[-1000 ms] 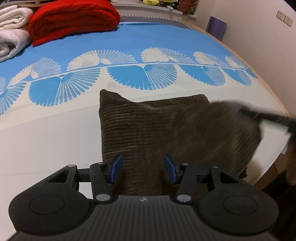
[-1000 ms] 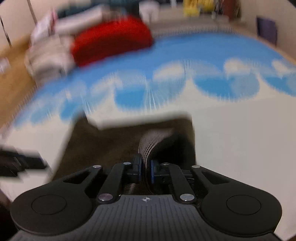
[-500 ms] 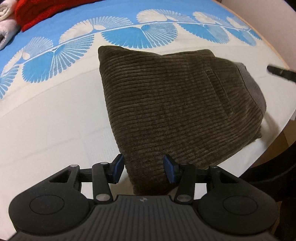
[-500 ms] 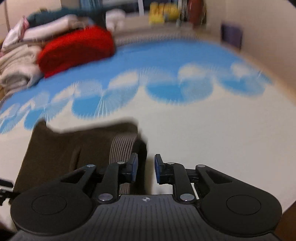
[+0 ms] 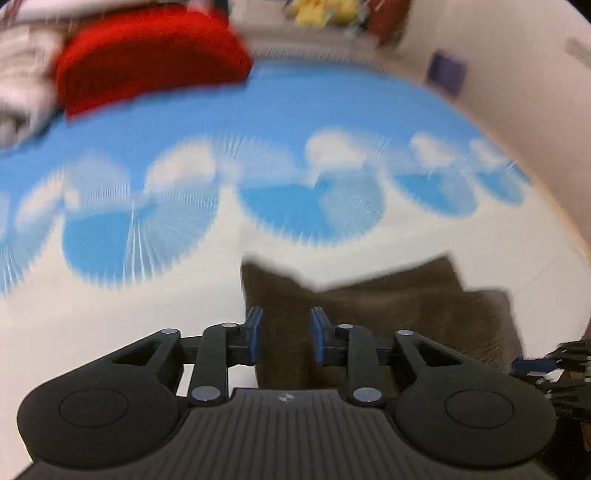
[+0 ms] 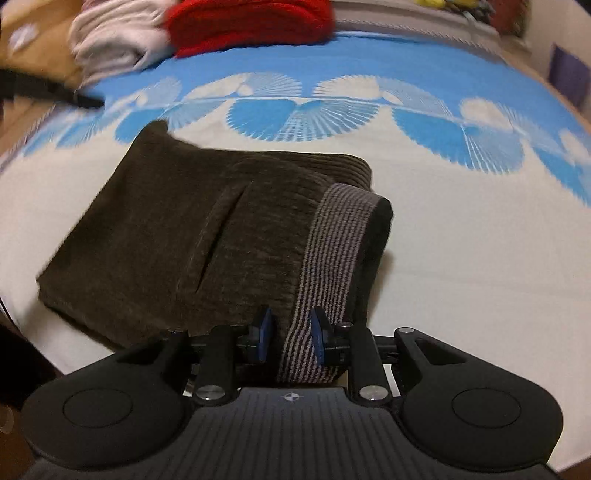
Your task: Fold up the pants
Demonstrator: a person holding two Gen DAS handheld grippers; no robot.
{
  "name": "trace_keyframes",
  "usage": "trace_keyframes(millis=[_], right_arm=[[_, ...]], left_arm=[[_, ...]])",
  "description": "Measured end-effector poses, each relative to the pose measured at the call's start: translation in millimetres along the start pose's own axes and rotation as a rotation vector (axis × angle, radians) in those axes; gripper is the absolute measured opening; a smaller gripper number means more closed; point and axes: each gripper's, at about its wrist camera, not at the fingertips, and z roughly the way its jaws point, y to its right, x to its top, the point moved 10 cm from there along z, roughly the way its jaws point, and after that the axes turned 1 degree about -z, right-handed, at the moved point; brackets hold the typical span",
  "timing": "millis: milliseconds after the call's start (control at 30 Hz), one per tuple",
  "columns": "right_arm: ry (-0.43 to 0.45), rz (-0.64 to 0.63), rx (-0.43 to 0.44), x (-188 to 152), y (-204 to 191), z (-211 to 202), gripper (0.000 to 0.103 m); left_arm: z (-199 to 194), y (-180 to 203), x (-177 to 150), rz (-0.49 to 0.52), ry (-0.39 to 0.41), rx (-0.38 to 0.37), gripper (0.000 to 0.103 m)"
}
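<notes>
Blue-and-white fan-patterned bedding [image 6: 461, 236] covered the bed, with a red blanket [image 6: 251, 22] and pale folded towels [image 6: 110, 40] at its far end. Folded brown corduroy pants [image 6: 177, 229] lay near the front edge. Right gripper [image 6: 290, 334] stood narrowly parted over the striped waistband [image 6: 332, 266], gripping nothing. Left gripper [image 5: 284, 334], jaws just narrowed, hung slightly parted over the pants' near edge; contact was unclear through blur.
</notes>
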Motion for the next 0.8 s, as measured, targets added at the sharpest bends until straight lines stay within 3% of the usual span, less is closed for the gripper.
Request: trace_keyframes(millis=[67, 167, 267, 300, 367, 433, 500, 667, 700, 733, 800], right_arm=[[0.026, 0.018, -0.002, 6.0, 1.6, -3.0, 0.024], [0.132, 0.022, -0.005, 27.9, -1.2, -12.1, 0.029], [0.244, 0.060, -0.022, 48.0, 5.3, -22.9, 0.048], [0.258, 0.069, -0.041, 53.4, 9.1, -20.7, 0.048], [0.226, 0.076, -0.092, 56.9, 16.2, -7.1, 0.049], [0.129, 0.089, -0.152, 49.6, 25.4, 14.4, 0.049], [0.034, 0.132, -0.174, 37.2, 33.2, 32.5, 0.060], [0.021, 0.265, -0.134, 36.1, 42.1, 38.9, 0.061], [0.026, 0.301, -0.110, 35.7, 43.8, 38.8, 0.062], [0.030, 0.331, -0.088, 34.8, 45.3, 38.2, 0.062], [0.044, 0.391, -0.051, 34.5, 49.6, 35.3, 0.070]], left_arm=[[8.4, 5.6, 8.6, -0.010, 0.008, -0.019, 0.028], [20.3, 12.9, 19.9, 0.000, 0.012, -0.021, 0.028], [42.9, 14.4, 18.0, -0.028, -0.042, -0.024, 0.028], [52.4, 13.4, 15.0, -0.021, -0.067, -0.008, 0.028], [68.0, 8.8, 10.4, 0.002, -0.084, 0.027, 0.028], [81.8, 4.2, 6.8, -0.007, -0.092, 0.046, 0.029], [89.9, 0.1, 3.5, -0.025, -0.093, 0.059, 0.029], [84.9, -1.1, 4.2, -0.046, -0.086, 0.055, 0.032], [80.2, -1.8, 5.3, -0.075, -0.083, 0.035, 0.043], [74.6, -4.2, 6.0, -0.112, -0.075, 0.010, 0.065], [68.1, -9.0, 5.2, -0.156, -0.071, 0.002, 0.085]])
